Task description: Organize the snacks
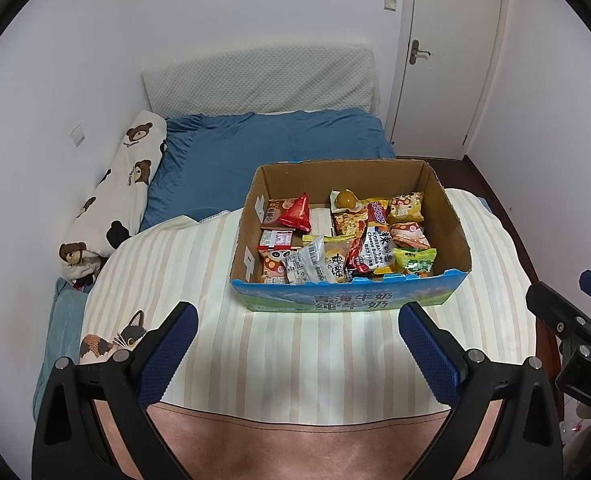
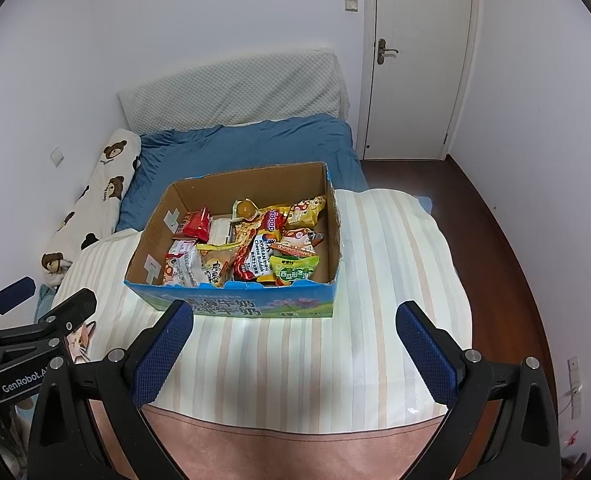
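An open cardboard box with a blue printed front stands on a striped cloth on the bed; it also shows in the right wrist view. It holds several snack packets: a red triangular pack, a green pack, a Korean noodle pack and a brown egg-shaped item. My left gripper is open and empty, short of the box's front. My right gripper is open and empty, also short of the box's front.
The bed has a blue sheet, a bear-print pillow along the left wall and a white padded headboard. A white door is at the back right. Dark wood floor lies right of the bed.
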`<state>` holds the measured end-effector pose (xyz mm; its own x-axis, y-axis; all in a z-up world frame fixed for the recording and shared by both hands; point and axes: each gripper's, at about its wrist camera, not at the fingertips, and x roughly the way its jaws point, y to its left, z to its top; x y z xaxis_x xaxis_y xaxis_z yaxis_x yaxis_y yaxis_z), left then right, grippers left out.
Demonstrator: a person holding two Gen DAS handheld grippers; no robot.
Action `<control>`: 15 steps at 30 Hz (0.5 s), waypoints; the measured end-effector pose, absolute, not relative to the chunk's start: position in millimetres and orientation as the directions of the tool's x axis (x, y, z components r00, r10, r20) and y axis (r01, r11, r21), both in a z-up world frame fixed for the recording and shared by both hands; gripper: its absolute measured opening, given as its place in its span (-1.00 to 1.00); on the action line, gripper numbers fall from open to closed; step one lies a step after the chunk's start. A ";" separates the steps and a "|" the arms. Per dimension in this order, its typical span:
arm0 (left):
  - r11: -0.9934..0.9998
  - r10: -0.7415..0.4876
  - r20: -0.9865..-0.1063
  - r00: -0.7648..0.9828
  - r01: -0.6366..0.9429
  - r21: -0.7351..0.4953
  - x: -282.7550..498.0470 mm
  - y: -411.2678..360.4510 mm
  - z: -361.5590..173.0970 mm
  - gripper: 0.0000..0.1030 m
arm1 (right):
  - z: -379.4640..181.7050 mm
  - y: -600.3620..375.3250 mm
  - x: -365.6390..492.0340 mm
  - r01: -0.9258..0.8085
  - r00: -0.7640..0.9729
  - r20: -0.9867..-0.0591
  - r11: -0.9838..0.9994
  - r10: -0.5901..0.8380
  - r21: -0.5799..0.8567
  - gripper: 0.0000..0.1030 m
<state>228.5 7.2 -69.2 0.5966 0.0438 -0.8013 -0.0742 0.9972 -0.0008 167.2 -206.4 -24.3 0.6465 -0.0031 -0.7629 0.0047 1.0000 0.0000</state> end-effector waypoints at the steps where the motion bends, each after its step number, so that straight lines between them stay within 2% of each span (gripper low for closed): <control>1: 0.997 0.043 -0.801 0.597 -0.074 -0.002 228.1 7.3 -68.6 1.00 | -23.9 -206.5 166.9 0.005 0.647 -0.763 1.000 -0.003 0.000 1.00; 15: 0.998 0.038 -0.798 0.602 -0.065 -0.001 226.4 5.0 -66.2 1.00 | -18.4 -208.0 165.0 0.004 0.648 -0.761 1.000 0.001 0.005 1.00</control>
<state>226.4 5.0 -66.2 0.6020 0.0381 -0.7976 -0.0651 0.9979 -0.0014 165.0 -208.0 -18.4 0.6482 0.0008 -0.7615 0.0041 1.0000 0.0045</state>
